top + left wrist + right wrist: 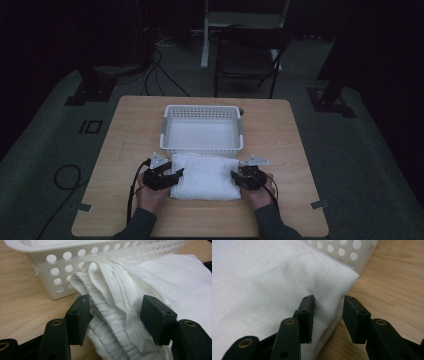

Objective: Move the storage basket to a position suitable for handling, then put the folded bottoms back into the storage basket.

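One folded white towel point(206, 176) lies by one basket point(203, 148); left claw point(167, 178) and right claw point(243, 179) both released, straddling its edges.

We identify this place as a lab or recording studio rather than a home. A single wooden table point(280, 135) stands alone on grey carpet point(360, 165) in a dim room with dark surroundings, with cables point(155, 75) running loose across the floor and black stand bases point(90, 90) set at either side. We also note tape marks point(91, 126) on the carpet and a folding chair point(247, 60) behind the table.
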Demonstrator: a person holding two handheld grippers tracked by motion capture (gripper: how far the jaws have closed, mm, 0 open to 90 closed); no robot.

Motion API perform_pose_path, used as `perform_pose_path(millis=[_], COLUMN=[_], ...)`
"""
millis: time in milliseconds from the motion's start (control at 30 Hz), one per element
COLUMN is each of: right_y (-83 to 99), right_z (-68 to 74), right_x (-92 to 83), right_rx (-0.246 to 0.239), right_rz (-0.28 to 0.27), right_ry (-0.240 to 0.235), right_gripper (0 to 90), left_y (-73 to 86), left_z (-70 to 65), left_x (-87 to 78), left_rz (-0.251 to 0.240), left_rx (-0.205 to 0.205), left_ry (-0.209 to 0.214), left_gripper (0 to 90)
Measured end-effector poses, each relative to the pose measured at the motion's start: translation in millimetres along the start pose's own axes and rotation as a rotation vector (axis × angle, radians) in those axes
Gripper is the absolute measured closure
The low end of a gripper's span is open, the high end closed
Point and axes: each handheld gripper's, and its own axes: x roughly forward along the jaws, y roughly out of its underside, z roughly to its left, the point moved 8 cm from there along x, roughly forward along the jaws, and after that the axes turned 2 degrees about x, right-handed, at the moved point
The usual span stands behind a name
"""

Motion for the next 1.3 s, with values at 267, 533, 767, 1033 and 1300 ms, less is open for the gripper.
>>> perform_pose_path(millis=[267,533,767,1033,1300], right_y=[0.2,0.9,1.2,1.1,-7.0], right_z=[-0.3,-1.0,-1.2,-2.2,-0.5], right_x=[-0.2,0.0,0.2,-0.1,-11.6], right_rx=[-0.002,0.0,0.001,0.011,0.025], right_rz=[0.0,0.0,0.0,0.0,-0.04], right_ry=[0.007,0.012,0.013,0.013,-0.019], right_gripper=[58.1,55.3,54.6,50.8,33.5], left_y=[-3.4,6.2,11.8,18.0,22.7], left_z=[-5.9,-11.7,-11.6,-5.6,-0.9], left_x=[-19.4,-12.1,-1.7,12.2,21.1], left_rz=[-0.036,-0.009,0.02,0.045,0.068], left_rx=[-0.055,-0.066,-0.032,-0.066,-0.124], left_ry=[0.021,0.057,0.049,0.088,0.144], left_gripper=[29.8,12.0,9.5,7.6,3.8])
